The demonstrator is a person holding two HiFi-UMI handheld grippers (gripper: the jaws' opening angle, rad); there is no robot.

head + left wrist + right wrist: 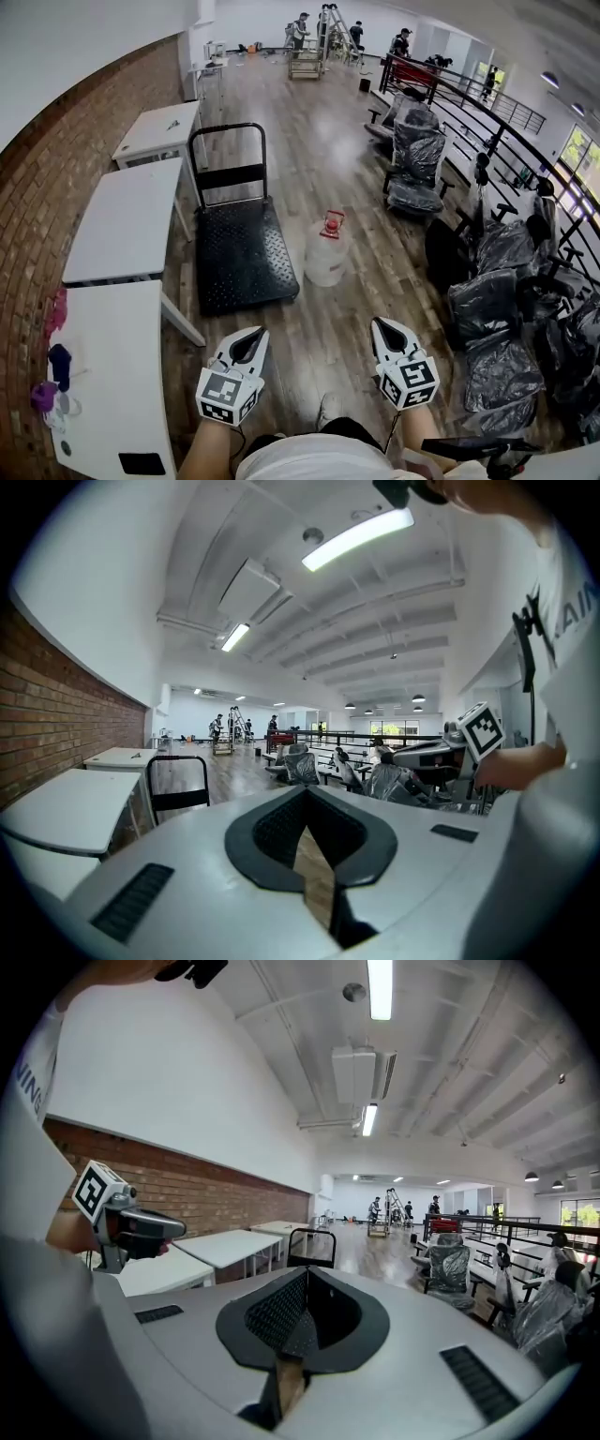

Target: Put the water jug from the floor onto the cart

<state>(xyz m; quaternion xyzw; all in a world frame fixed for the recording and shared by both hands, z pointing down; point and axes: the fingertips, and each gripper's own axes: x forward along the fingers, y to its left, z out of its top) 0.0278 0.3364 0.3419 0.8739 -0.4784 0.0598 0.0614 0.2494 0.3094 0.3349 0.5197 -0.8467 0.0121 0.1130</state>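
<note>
Your left tool (pixel 255 334) and right tool (pixel 384 326) are both pinched closed with nothing between the jaws. You hold them side by side above the floor (pixel 323 366). The water jug (pixel 324 261) stands upright on the floor ahead of them, between the two and well apart from both. The cart (pixel 239 258) lies ahead of your left tool, its right edge just beside the jug.

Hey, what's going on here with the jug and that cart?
A person holds a gripper in each hand; the left gripper and right gripper are both shut and empty. The water jug stands on the floor beside the cart, untouched, well ahead of both grippers. The cart's deck is bare.
</note>
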